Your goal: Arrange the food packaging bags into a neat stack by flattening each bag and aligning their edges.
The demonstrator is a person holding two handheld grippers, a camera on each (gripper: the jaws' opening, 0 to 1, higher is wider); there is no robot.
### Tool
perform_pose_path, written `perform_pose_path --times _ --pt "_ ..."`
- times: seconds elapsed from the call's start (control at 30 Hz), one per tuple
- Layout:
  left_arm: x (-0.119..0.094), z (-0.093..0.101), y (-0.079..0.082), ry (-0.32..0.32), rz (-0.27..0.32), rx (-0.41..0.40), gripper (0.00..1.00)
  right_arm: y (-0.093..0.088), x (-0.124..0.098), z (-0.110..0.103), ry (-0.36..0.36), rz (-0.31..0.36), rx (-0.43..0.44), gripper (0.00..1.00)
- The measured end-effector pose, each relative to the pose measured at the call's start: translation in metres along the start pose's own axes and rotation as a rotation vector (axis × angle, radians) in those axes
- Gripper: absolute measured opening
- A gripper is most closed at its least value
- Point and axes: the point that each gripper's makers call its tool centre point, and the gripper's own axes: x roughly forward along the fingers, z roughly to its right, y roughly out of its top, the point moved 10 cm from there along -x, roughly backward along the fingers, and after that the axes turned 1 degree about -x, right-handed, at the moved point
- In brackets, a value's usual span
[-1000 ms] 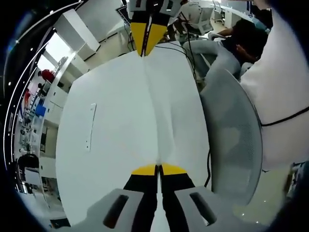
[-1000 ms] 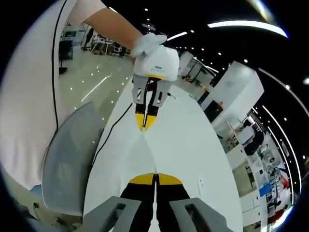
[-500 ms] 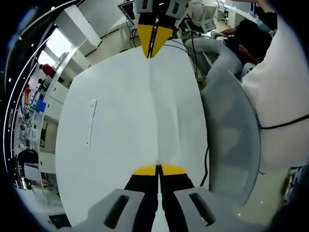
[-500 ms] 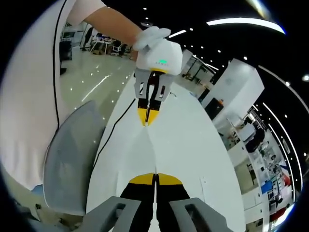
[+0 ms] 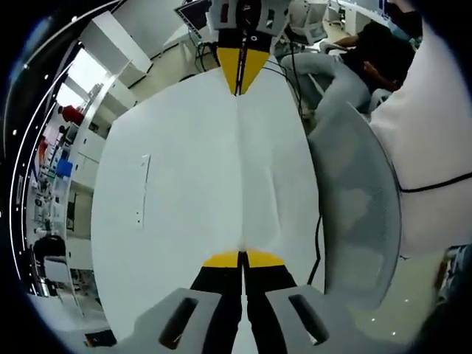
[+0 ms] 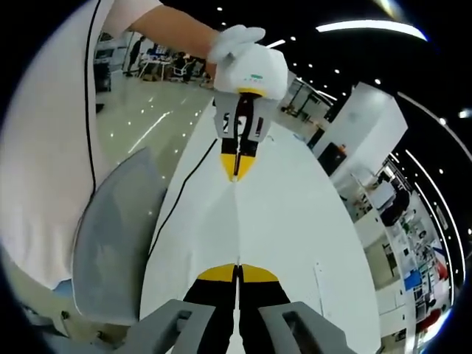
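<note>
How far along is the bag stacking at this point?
Done: I cannot tell; nothing here confirms any bag already flattened or stacked. In hand: the left gripper and right gripper are both shut on opposite ends of a thin white bag, stretched edge-on between them above the table. Left: lay this bag flat, align its edges, and likely handle the others.

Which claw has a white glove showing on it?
The left claw, seen across in the right gripper view: a white-gloved hand grips its body. The right claw is cropped at its body.
</note>
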Motion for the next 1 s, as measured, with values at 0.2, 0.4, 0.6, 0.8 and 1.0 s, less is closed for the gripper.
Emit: perform_pose_path --times 0.2,0.4,0.6,0.8,1.0 --pt "-0.002 0.000 0.001 0.003 0.004 0.014 0.00 -0.001 0.000 -0.001 0.007 -0.015 0.009 0.00" --pt "-0.004 0.003 0.003 0.002 0.007 0.028 0.00 -0.001 0.001 -0.002 0.015 -0.015 0.031 0.00" --pt "-0.005 0.004 0.004 -0.002 0.018 0.041 0.00 0.006 0.002 -0.001 0.009 -0.008 0.008 0.02" --pt "-0.006 0.003 0.005 -0.006 0.023 0.038 0.00 0.012 0.004 0.001 0.001 -0.004 -0.007 0.06" --pt "-0.005 0.003 0.006 -0.019 0.016 0.031 0.00 0.021 0.009 0.004 -0.001 0.000 -0.012 0.07"
